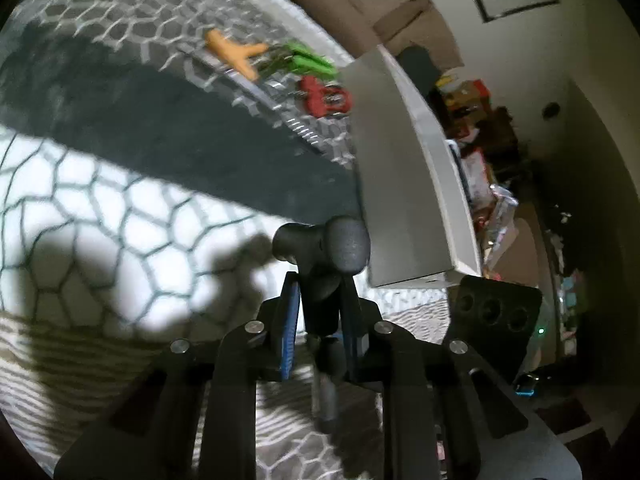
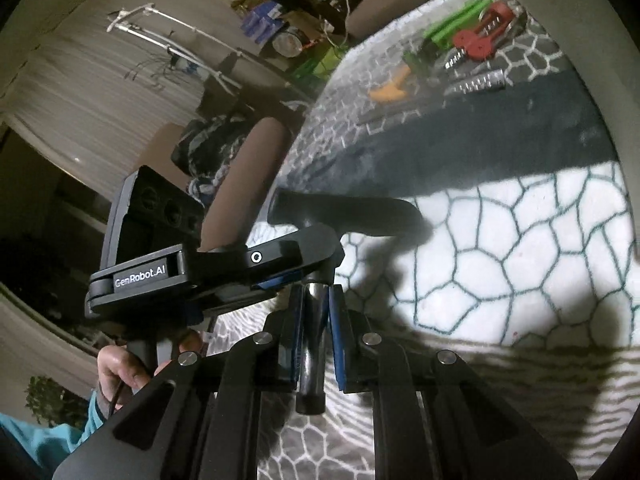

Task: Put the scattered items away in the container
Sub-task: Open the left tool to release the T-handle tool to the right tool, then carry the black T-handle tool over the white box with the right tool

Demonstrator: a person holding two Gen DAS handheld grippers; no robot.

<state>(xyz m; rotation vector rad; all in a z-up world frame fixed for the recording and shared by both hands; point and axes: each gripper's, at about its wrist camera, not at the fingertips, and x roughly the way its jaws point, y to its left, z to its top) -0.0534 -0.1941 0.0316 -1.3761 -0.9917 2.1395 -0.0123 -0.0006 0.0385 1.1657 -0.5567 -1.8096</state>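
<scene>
Left wrist view: my left gripper (image 1: 320,300) is clenched on the black grip of a T-shaped hand tool (image 1: 340,248), blurred, held just beside the near corner of the white container (image 1: 400,184). Open rug (image 1: 120,220) lies to the left; an orange tool (image 1: 236,54), green tool (image 1: 308,60) and red tool (image 1: 324,98) lie beyond.

Right wrist view: my right gripper (image 2: 314,320) is clenched on the tool's chrome shaft (image 2: 312,340). The left gripper's body hides the junction.
</scene>
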